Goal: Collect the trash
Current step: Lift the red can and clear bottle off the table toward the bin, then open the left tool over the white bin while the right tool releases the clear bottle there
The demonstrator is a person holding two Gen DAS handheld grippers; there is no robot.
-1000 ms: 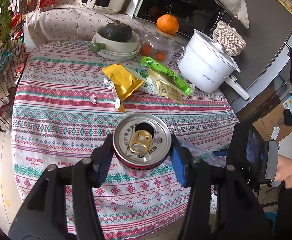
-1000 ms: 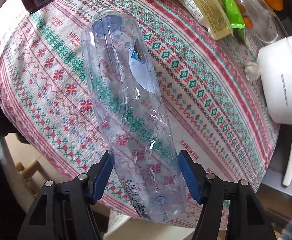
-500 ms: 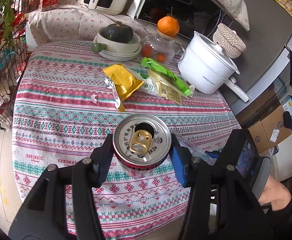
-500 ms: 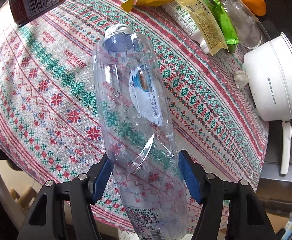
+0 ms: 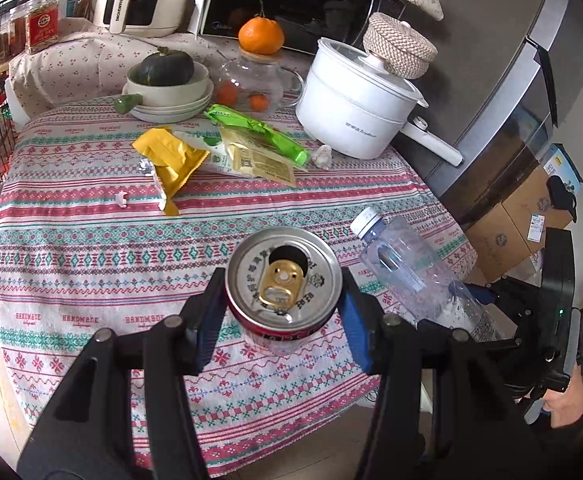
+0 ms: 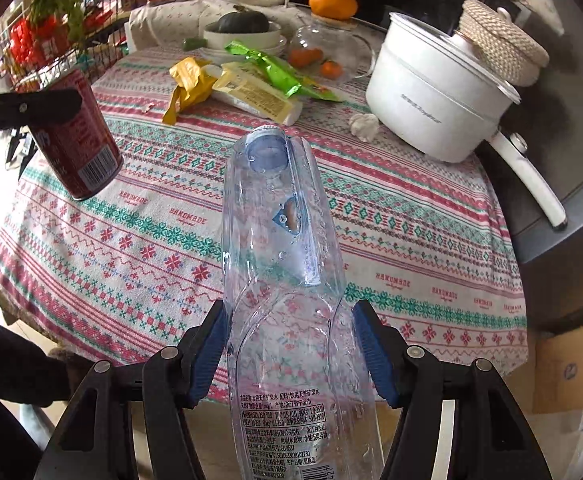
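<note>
The left gripper (image 5: 283, 312) clenches an opened red aluminium can (image 5: 284, 276); the right gripper (image 6: 291, 354) clenches a crumpled clear plastic bottle (image 6: 279, 260), whose thin wet walls could buckle and slip free.

**Soft daylight, strong fisheye warp**

Both views are bright and evenly lit by diffuse daylight; shadows on the tablecloth (image 5: 91, 248) are faint and soft-edged. In the left wrist view the can top (image 5: 283, 276) shows a pale sheen. In the right wrist view the clear bottle (image 6: 283, 280) catches small highlights on its droplets and creases. The white pot (image 6: 427, 104) is near overexposure on its upper side. Straight lines bow toward the frame edges, and black vignette fills the corners. Focus is sharp at centre, softer at the rim.
</note>
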